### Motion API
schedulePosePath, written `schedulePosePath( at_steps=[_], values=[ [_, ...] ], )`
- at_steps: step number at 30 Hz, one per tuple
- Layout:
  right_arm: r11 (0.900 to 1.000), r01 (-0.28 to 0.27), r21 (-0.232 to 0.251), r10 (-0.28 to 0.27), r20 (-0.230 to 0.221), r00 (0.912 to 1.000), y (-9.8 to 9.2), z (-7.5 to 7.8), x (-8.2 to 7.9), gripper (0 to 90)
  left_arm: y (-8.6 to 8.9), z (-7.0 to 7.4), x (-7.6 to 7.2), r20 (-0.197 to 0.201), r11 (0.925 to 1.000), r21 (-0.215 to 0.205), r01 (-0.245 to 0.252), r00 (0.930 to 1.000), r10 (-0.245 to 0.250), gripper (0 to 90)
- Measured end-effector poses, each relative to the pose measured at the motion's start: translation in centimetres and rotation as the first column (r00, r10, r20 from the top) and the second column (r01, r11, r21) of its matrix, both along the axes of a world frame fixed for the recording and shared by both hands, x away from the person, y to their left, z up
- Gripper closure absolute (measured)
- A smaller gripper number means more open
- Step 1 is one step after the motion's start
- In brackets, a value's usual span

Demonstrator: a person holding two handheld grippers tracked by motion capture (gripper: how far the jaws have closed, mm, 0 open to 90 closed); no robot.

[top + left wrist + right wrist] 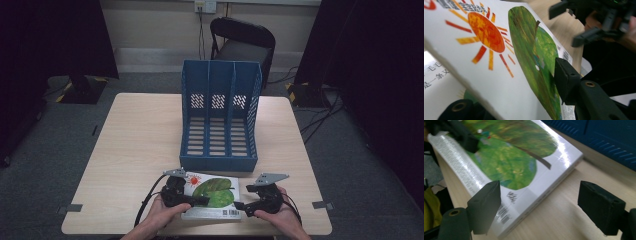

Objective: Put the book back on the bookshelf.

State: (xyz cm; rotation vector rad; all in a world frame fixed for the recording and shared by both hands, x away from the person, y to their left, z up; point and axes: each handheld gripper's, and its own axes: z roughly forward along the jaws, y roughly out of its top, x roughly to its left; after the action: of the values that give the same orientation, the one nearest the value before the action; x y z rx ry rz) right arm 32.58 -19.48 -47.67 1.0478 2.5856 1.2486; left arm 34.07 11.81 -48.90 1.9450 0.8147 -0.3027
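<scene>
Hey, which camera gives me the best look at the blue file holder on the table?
The high view: the whole blue file holder with three slots stands behind the book. The right gripper view catches just a blurred blue wall.

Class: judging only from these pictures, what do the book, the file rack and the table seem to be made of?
Book: glossy coated card or paper; glare streaks on its cover.
File rack: matte blue moulded plastic, probably; slotted walls.
Table: pale wood-look laminate, likely; faint grain, even sheen.
</scene>
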Motion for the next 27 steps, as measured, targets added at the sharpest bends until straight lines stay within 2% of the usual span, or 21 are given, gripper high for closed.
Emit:
schedulePosePath(
  at_steps=[3, 7, 12, 16, 18, 21, 23, 27],
  values=[
    [1.0, 0.013, 0.014, -0.013, -0.002, 0.9999, -0.3, 0.0, 0.2, 18.0, -0.2, 0.5, -0.4, 0.046, 0.9999, 0.006, 0.015, 0.9988, -0.015, 64.2],
    [0.999, 0.022, 0.037, -0.022, -0.002, 0.9998, -0.5, 0.2, 0.3, 17.4, -0.2, 0.6, -0.6, 0.06, 0.9997, 0.006, 0.024, 0.9979, -0.024, 65.7],
    [0.998, 0.02, 0.051, -0.019, -0.01, 0.9998, -0.5, 0.2, 0.5, 17.4, -0.3, 1.0, -1.1, 0.116, 0.999, 0.019, 0.04, 0.9924, -0.042, 66.9],
    [0.998, 0.021, 0.061, -0.02, -0.017, 0.9997, -0.4, 0.2, 0.8, 17.7, -0.5, 1.5, -1.9, 0.187, 0.9976, 0.036, 0.06, 0.9802, -0.066, 68.4],
    [0.997, 0.015, 0.074, -0.014, -0.015, 0.9998, -0.4, 0.3, 0.9, 17.7, -0.6, 1.8, -2.2, 0.223, 0.9964, 0.047, 0.071, 0.9717, -0.08, 68.7],
    [0.996, 0.014, 0.089, -0.014, -0.009, 0.9999, -0.4, 0.5, 0.9, 17.9, -0.7, 2.0, -2.5, 0.253, 0.9955, 0.058, 0.076, 0.9635, -0.088, 69.0],
    [0.997, 0.024, 0.079, -0.024, 0.0, 0.9997, -0.3, 0.5, 1.0, 18.9, -0.7, 2.1, -2.7, 0.268, 0.9949, 0.065, 0.077, 0.959, -0.092, 69.0],
    [0.996, 0.021, 0.089, -0.02, -0.013, 0.9997, -0.1, 0.4, 1.4, 18.6, -0.8, 2.2, -3.0, 0.302, 0.9936, 0.074, 0.085, 0.9478, -0.104, 69.4]
  ],
)
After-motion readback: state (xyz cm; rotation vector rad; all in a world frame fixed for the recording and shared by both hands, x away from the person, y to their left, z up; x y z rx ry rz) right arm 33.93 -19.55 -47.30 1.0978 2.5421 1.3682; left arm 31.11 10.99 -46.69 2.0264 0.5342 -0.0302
